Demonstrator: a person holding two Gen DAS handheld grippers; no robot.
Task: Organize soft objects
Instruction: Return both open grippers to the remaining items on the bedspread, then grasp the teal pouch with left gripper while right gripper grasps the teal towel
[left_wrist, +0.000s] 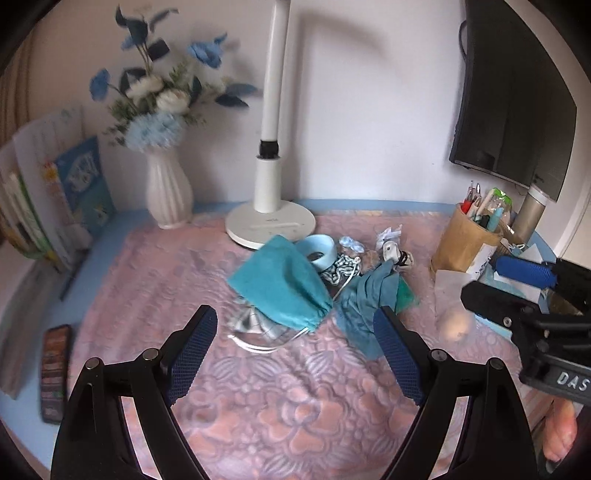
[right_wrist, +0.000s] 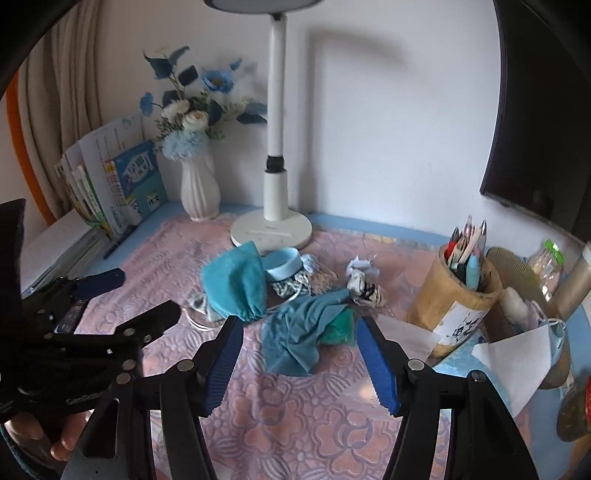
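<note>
- Soft pile mid-table on the pink quilted mat (left_wrist: 258, 406): a teal drawstring pouch (left_wrist: 280, 280) lies against a crumpled blue-green cloth (right_wrist: 299, 332), with a pale blue ring (left_wrist: 318, 249) and small fabric bits just behind.
- Left gripper (left_wrist: 295, 347) hovers spread wide over the pouch, nothing between its pads.
- Right gripper (right_wrist: 299, 362) is parted above the cloth, empty.
- Behind: white lamp (left_wrist: 269, 206), flower vase (left_wrist: 169, 192), pen holder (right_wrist: 456, 299).

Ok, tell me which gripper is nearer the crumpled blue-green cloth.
Right. The right gripper frames the crumpled blue-green cloth just ahead; the left gripper faces the turquoise drawstring pouch beside it.
</note>
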